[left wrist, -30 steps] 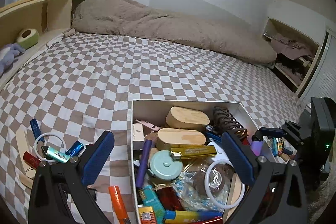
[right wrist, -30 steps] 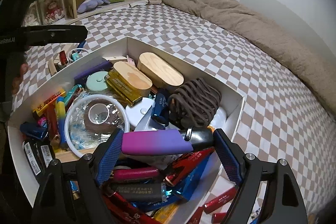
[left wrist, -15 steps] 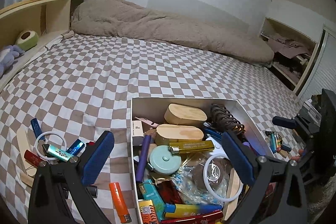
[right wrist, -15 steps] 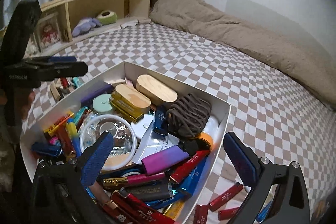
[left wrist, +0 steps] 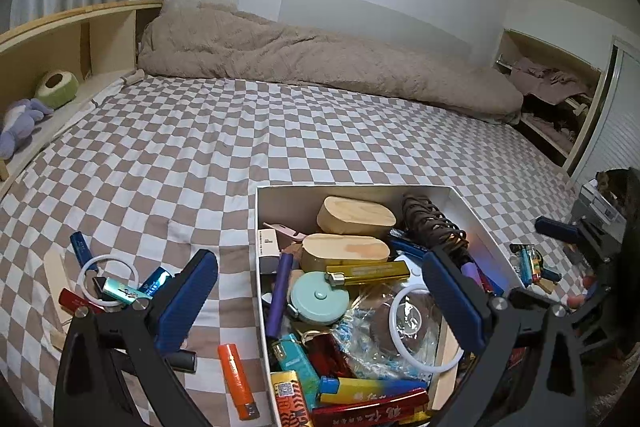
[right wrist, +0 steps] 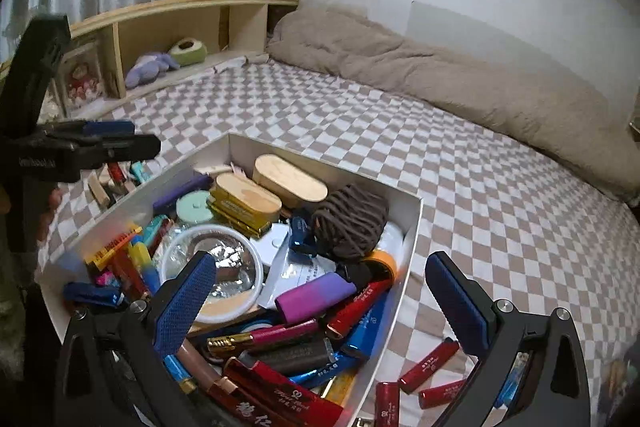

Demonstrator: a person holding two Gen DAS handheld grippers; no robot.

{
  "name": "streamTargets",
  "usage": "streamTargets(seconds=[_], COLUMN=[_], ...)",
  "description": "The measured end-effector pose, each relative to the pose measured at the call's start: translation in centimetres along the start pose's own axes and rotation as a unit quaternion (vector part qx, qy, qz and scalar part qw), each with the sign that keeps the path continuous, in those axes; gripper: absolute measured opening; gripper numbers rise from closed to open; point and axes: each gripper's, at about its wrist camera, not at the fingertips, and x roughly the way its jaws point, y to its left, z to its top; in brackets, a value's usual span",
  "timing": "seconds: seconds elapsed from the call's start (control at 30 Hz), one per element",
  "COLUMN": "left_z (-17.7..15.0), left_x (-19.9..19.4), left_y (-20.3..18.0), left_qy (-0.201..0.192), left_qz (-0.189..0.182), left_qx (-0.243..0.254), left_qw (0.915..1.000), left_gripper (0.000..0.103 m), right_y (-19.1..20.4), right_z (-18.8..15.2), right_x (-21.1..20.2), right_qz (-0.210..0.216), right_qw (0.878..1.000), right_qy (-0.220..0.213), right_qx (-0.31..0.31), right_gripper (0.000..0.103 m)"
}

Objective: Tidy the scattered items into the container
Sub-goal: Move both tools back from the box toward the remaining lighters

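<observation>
The white cardboard box (right wrist: pixel 408 227) sits on the checkered bed (left wrist: pixel 200 147) near its front edge, already heaped: smooth wooden oval cases, a coil of dark cord, a glossy purple lighter (right wrist: pixel 316 297), crinkly clear wrap. By my judgement most of the job is done. Still left out are an orange plastic lighter (left wrist: pixel 236 379) and a white ring with metallic tubes (left wrist: pixel 116 287) off the box's left side, plus red cylinders (right wrist: pixel 428 371) off its right. The left gripper (left wrist: pixel 320 303) and right gripper (right wrist: pixel 320 307) both stand wide apart, holding nothing.
</observation>
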Motion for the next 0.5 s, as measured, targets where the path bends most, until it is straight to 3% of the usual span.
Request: streamTargets(seconds=[0.5], left_z=[-0.8], left_x=[-1.5], left_y=[-0.7], left_qy=[-0.032], left_qz=[0.017], left_qx=[0.023], left_qw=[0.9991], left_gripper=[0.103], right_y=[-0.2], right_z=[-0.7], right_x=[-1.6], right_qz=[-0.045], right_qw=[0.996], right_qy=[-0.049], right_qx=[0.054], right_gripper=[0.103])
